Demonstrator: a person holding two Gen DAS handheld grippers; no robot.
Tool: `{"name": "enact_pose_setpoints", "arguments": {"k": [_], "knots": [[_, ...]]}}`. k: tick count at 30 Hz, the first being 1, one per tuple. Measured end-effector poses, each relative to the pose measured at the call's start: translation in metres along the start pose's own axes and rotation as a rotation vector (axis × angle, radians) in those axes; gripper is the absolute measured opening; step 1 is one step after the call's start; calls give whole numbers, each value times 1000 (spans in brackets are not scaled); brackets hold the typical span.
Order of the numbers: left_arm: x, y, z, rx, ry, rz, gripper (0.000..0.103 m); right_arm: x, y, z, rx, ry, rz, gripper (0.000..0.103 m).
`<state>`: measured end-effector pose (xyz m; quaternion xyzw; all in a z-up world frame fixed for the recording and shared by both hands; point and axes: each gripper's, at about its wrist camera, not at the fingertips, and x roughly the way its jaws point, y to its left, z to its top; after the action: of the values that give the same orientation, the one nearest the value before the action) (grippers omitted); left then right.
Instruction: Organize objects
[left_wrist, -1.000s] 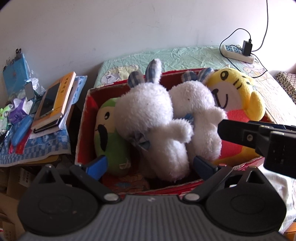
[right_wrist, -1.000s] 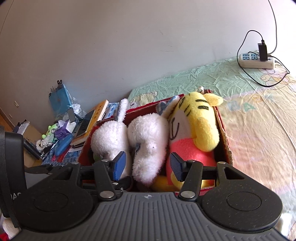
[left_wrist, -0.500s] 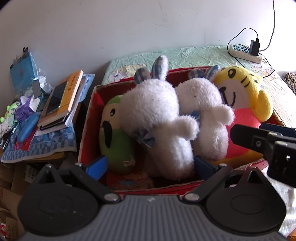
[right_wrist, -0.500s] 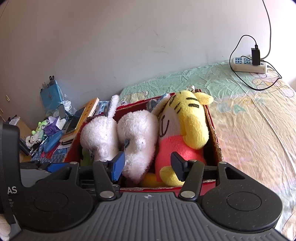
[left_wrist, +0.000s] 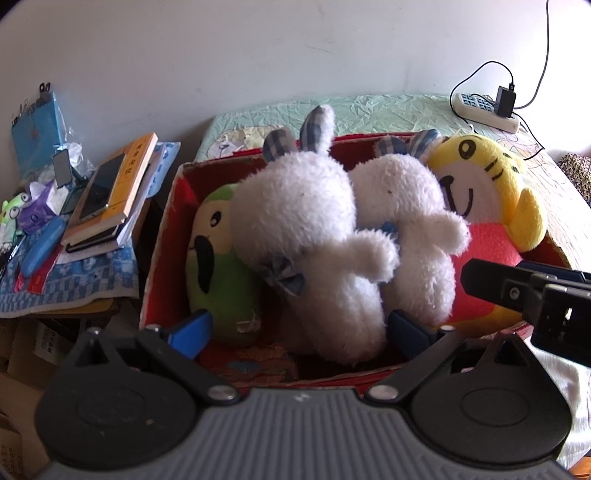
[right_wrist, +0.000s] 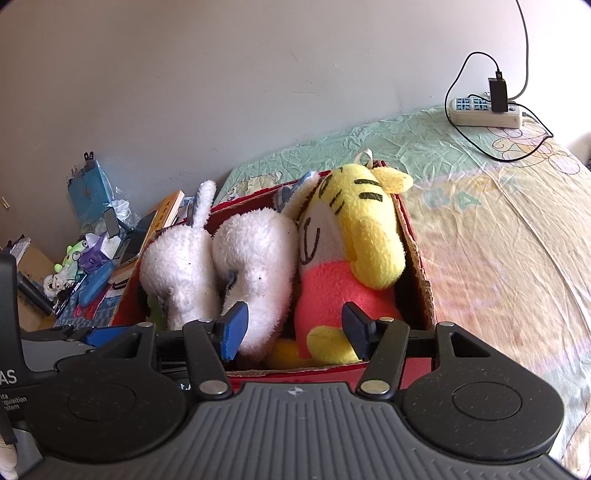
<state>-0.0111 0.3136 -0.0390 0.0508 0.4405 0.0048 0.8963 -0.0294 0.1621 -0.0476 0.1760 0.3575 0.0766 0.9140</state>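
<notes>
Red cardboard box (left_wrist: 162, 258) on the bed (right_wrist: 498, 221), packed with four plush toys: green one (left_wrist: 218, 273) at left, two white rabbits (left_wrist: 306, 229) in the middle, yellow tiger (right_wrist: 362, 229) at right. Left gripper (left_wrist: 299, 328) released, jaws just widened around the nearer rabbit's lower end, pads apparently clear. Right gripper (right_wrist: 295, 325) also released, over the box's near edge, holding nothing.

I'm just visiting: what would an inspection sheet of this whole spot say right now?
Surface: bed sheet, crumpled.
Job's things: red box holds green plush, two white rabbits, yellow tiger.
Clutter: books, phone and small toys stacked left of the box.
Grippers: left gripper open, jaws just widened, gripping nothing; right gripper open before the tiger.
Cables: power strip with charger, cords looping on the sheet.
Surroundings: plain wall.
</notes>
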Motion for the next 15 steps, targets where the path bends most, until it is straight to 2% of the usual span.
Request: {"name": "enact_pose_setpoints", "arguments": {"k": [6, 15], "knots": [[5, 3, -1, -43, 12, -14, 100, 1, -5, -1, 22, 13, -8, 59], [9, 5, -2, -80, 26, -16, 101, -1, -3, -3, -12, 7, -18, 59]]}}
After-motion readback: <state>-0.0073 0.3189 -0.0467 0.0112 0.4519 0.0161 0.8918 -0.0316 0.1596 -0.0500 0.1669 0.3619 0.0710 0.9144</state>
